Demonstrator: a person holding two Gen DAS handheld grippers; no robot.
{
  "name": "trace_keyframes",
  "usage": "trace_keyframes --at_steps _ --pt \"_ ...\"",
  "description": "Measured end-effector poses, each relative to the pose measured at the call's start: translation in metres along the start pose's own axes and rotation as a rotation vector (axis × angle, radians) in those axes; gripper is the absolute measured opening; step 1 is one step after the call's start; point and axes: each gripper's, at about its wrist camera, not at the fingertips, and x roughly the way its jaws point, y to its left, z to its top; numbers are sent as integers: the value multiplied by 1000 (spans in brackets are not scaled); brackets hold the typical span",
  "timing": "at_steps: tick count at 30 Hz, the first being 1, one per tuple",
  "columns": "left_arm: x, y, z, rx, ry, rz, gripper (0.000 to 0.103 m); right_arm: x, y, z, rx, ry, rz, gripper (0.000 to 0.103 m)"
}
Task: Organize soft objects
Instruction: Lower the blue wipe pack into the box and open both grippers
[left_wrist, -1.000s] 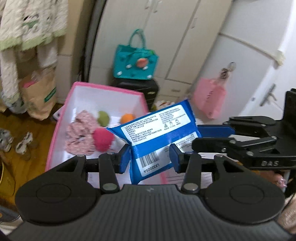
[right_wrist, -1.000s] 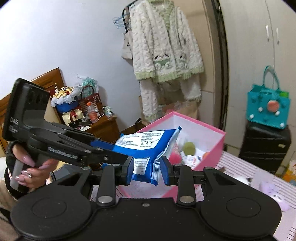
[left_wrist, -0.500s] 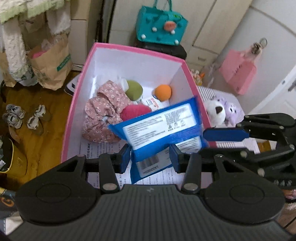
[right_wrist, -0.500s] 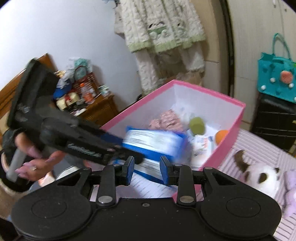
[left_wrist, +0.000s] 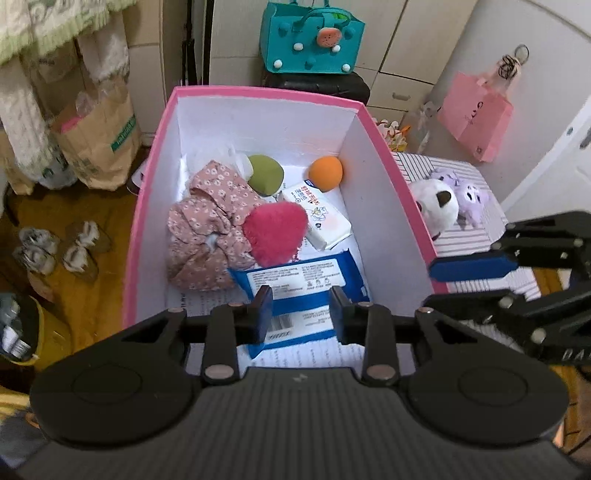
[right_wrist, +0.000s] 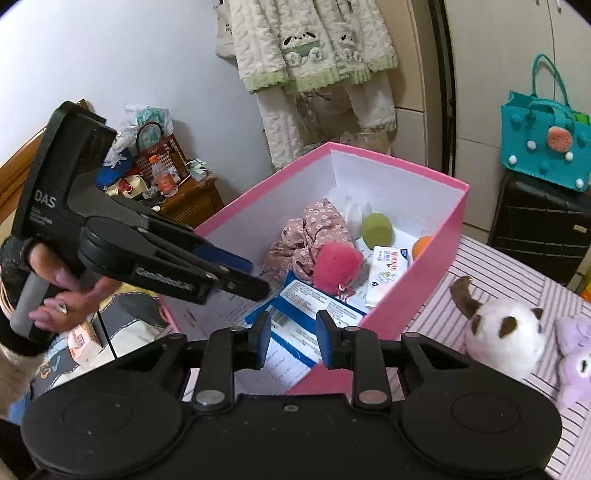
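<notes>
The left hand-held gripper (left_wrist: 301, 310) is pitched steeply down over the near end of a pink box (left_wrist: 258, 90). Its jaws have just been closing. A blue wipes packet (left_wrist: 306, 277) is framed in the gap between them, but it lies flat on the printed sheet on the box floor and spreads wider than the gap, so it is not pinched.

The right hand-held gripper (right_wrist: 291, 332) is tilted down at a shallower angle from the box's near corner. Its jaws are drawn in as narrow as they go, with a slot left between the pads, and nothing is gripped.

Behind the packet, a floral cloth (left_wrist: 207, 221), a pink fluffy pompom (left_wrist: 275, 232), a white tissue pack (left_wrist: 317, 210), a green ball (left_wrist: 266, 173) and an orange ball (left_wrist: 325, 173) are gathered inside the box.

Only in the right wrist view is the person's hand (right_wrist: 62, 291) seen, wrapped round the handle of the left hand-held gripper (right_wrist: 255, 280). There its tips are shown just above the packet (right_wrist: 314, 299), apart from it. A knitted cardigan (right_wrist: 314, 37) on the wall is also seen whole only there.

Only in the left wrist view is the right hand-held gripper (left_wrist: 443, 284) seen from the side, beyond the box's right wall, with its blue pad uppermost. A pink bag (left_wrist: 476, 114) on the door and the shoes (left_wrist: 55, 247) on the wooden floor are likewise shown only there.

A white-and-brown plush (right_wrist: 506, 332) and a purple plush (right_wrist: 576, 354) lie outside the box on the striped surface (right_wrist: 517, 295).
</notes>
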Motion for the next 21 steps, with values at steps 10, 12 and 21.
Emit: trace_keyframes --at_steps 10,12,21 --pt "-70 -23 -19 101 -27 36 47 -59 32 -17 -70 -26 -7 37" --pt "-82 -30 -25 116 -20 27 51 -70 38 -21 -80 -32 -4 38" --pt "-127 -72 -54 218 -41 39 62 -109 54 -48 -124 -30 -34 43"
